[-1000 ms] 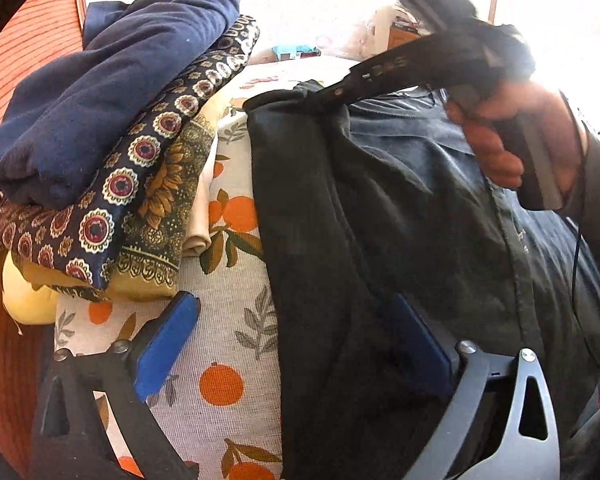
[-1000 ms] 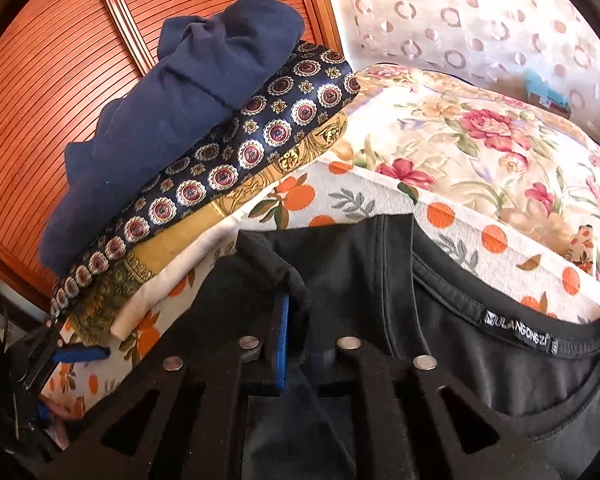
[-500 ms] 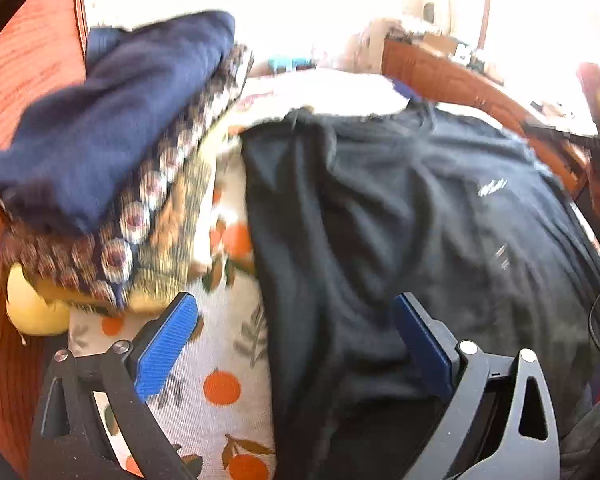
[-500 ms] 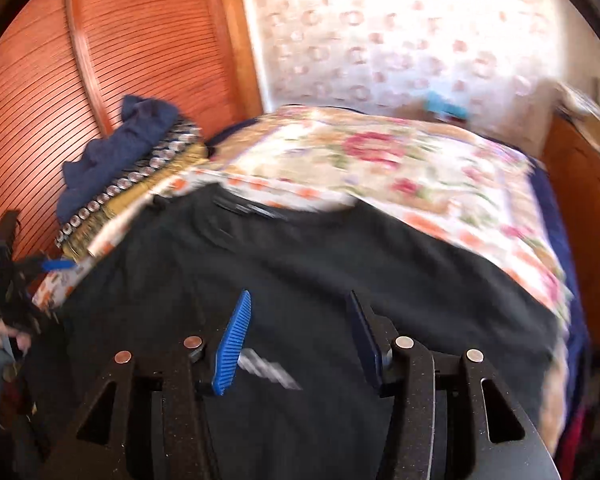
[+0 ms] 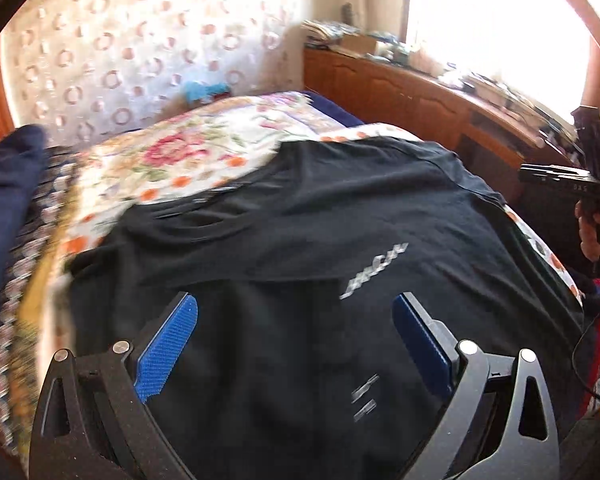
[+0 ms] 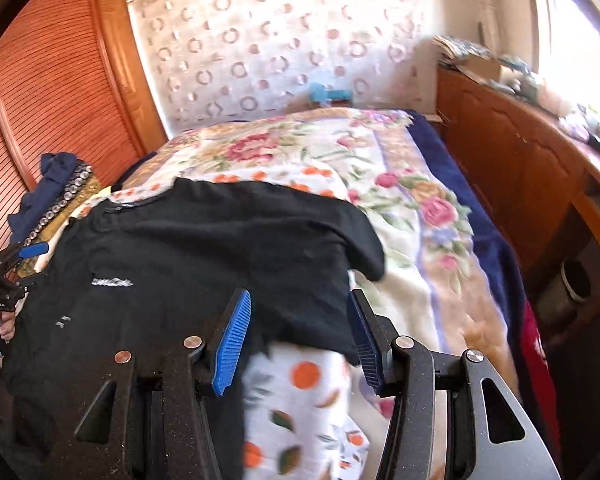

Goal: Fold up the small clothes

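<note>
A black T-shirt [image 5: 340, 240] with a small white logo lies spread flat on the bed, collar toward the headboard. My left gripper [image 5: 294, 302] hovers open over its lower half, with nothing between the blue pads. In the right wrist view the same T-shirt [image 6: 204, 248] lies to the left, one sleeve hanging toward the floral blanket. My right gripper [image 6: 299, 298] is open above the shirt's right edge and grips nothing. Each gripper shows in the other's view: the right gripper [image 5: 560, 184] in a hand at the far right, the left gripper [image 6: 20, 256] at the far left.
A stack of folded clothes [image 6: 56, 192], navy on top of patterned ones, sits at the bed's left by the louvred wooden doors [image 6: 52, 92]. A floral blanket [image 6: 400, 184] and an orange-print cloth [image 6: 300, 392] cover the bed. A wooden cabinet [image 6: 520, 168] runs along the right.
The right gripper let go of the shirt's shoulder, opened and swung away to the right. The left gripper drew back and turned right. The shirt now lies flat.
</note>
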Demonstrator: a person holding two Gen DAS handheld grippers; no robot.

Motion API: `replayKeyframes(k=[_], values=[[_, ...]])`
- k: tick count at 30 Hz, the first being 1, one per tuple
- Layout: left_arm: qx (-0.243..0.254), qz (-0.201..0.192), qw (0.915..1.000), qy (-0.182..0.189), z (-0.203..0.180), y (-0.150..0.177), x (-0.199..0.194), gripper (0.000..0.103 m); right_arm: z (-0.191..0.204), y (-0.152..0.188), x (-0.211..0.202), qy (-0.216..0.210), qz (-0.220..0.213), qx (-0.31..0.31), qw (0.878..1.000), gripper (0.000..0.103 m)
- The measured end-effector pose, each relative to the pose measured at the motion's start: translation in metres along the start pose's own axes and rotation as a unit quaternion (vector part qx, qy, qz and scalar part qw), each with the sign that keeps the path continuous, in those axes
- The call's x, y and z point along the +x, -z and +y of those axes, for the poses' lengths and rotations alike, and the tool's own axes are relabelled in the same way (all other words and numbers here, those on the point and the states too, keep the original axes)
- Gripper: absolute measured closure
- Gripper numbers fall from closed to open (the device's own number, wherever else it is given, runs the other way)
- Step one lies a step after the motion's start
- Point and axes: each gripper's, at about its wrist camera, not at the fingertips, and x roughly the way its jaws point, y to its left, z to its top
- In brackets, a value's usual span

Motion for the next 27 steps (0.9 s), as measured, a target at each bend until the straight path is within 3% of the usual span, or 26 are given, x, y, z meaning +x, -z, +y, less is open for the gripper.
replayKeyframes(k=[8, 20, 24, 27], values=[[0.025, 0.035, 0.999, 0.015, -0.031, -0.004, 0.036, 0.004, -0.024, -0.002, 0.015, 0.0, 0.042, 0.052, 0.998, 0.051], [0.035, 0.055, 0.9979, 0.003, -0.037, 0.007, 0.052, 0.004, -0.052, -0.017, 0.029, -0.069, 0.062, 0.115, 0.989, 0.051], [0.037, 0.055, 0.9978, 0.0, -0.038, 0.007, 0.052, 0.004, -0.054, -0.015, 0.035, -0.11, 0.068, 0.128, 0.983, 0.081], [0.037, 0.055, 0.9978, 0.001, -0.038, 0.007, 0.052, 0.004, -0.052, -0.02, 0.031, -0.091, 0.073, 0.104, 0.988, 0.095]])
